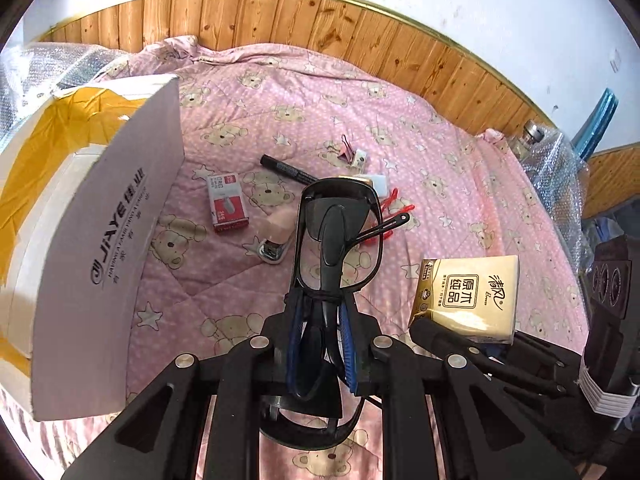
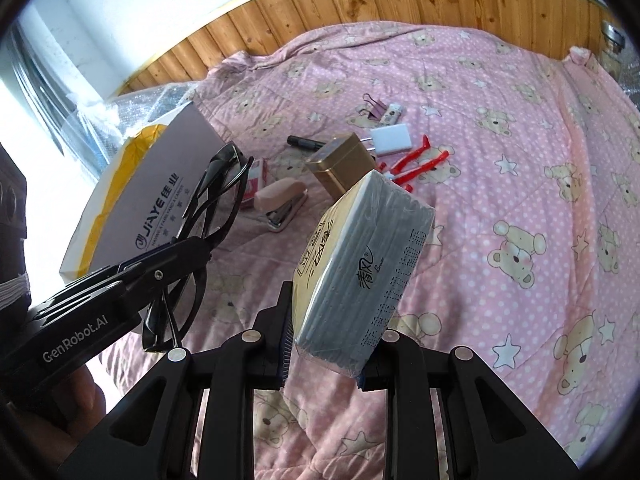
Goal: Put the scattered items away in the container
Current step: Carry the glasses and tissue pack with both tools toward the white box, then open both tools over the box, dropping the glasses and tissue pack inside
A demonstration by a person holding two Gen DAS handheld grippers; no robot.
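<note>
A bed (image 2: 500,128) covered by a pink quilt printed with bears and stars fills both views, backed by knotty wood panelling (image 1: 360,36) under a white wall, with bubble wrap bunched at the far corners. On the quilt's left side stands the container, a white cardboard box (image 1: 104,240) with a yellow lining, its open flap tilted up toward the cameras. The left hand-held gripper (image 1: 320,336) is clenched on a folded pair of black glasses (image 1: 338,236), whose long axis points away along the fingers; the box lies just to its left, so this arm is much the nearer. The right hand-held gripper (image 2: 326,344) grasps a wrapped tissue pack (image 2: 360,268), held tilted above the quilt, with the box well to its left beyond the other arm. Loose items remain mid-bed: a gold tin (image 2: 342,160), a pink stapler (image 2: 280,204), a red staple box (image 1: 226,204), a white charger (image 2: 390,140), a black marker (image 1: 288,170), red clips (image 2: 420,164) and a binder clip (image 2: 374,108). Judging from this, the glasses likely go in first.
</note>
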